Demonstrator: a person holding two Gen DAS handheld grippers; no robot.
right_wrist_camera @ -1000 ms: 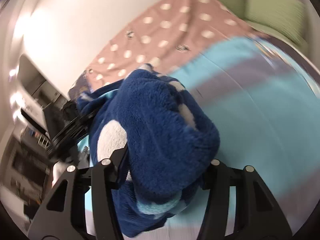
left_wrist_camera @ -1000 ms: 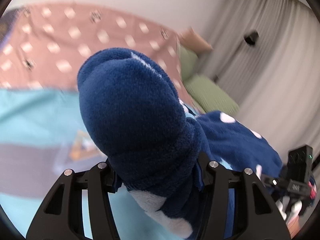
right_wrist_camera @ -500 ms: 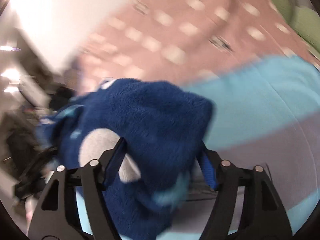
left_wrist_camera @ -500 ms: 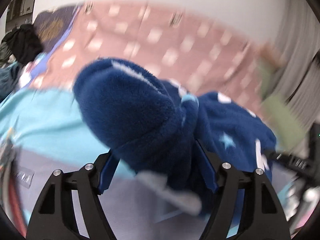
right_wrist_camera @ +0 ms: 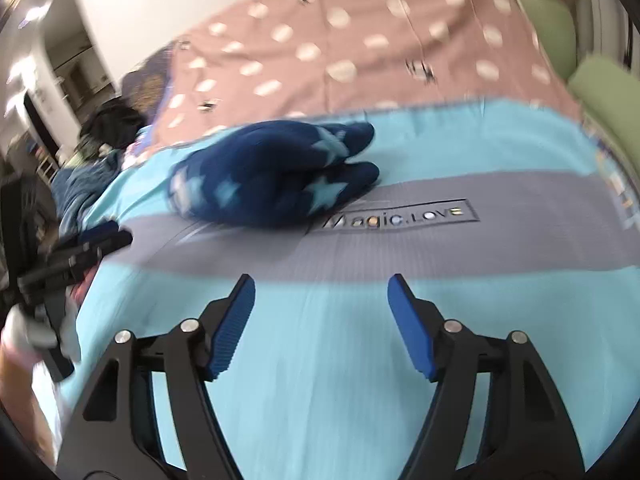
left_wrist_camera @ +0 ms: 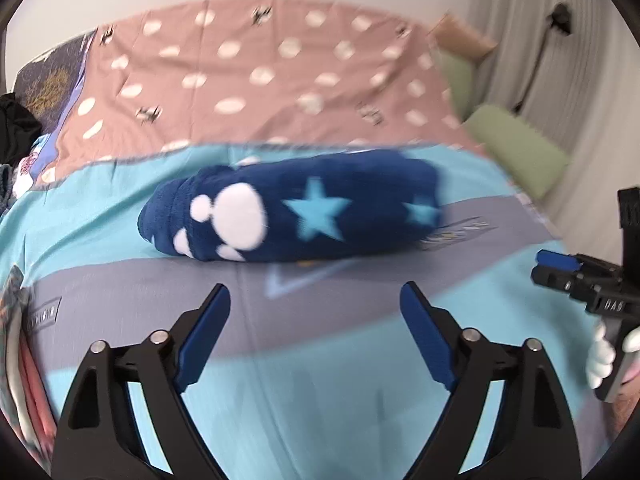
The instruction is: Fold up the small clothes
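The blue fleece garment [left_wrist_camera: 292, 216] lies bundled into a compact roll on the bed [left_wrist_camera: 320, 400], across the grey stripe of the turquoise cover, so this fold looks done. Both the left claw [left_wrist_camera: 315, 312] and the right claw [right_wrist_camera: 321, 304] are opening with nothing between their jaws. A pink dotted sheet [left_wrist_camera: 256, 68] lies behind, then a white wall and curtains [left_wrist_camera: 560, 60]; more clothes [right_wrist_camera: 80, 184] wait at the bed's edge.

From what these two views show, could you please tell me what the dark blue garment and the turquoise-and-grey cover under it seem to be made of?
The dark blue garment looks like thick fleece or plush: its surface is fuzzy and matte, its folds are rounded and bulky, and the stars and paw print look soft-edged. The turquoise-and-grey cover looks like thin, smooth woven cloth, perhaps cotton: flat, matte, with fine ribbing and a crisp printed label. The blur leaves both uncertain.
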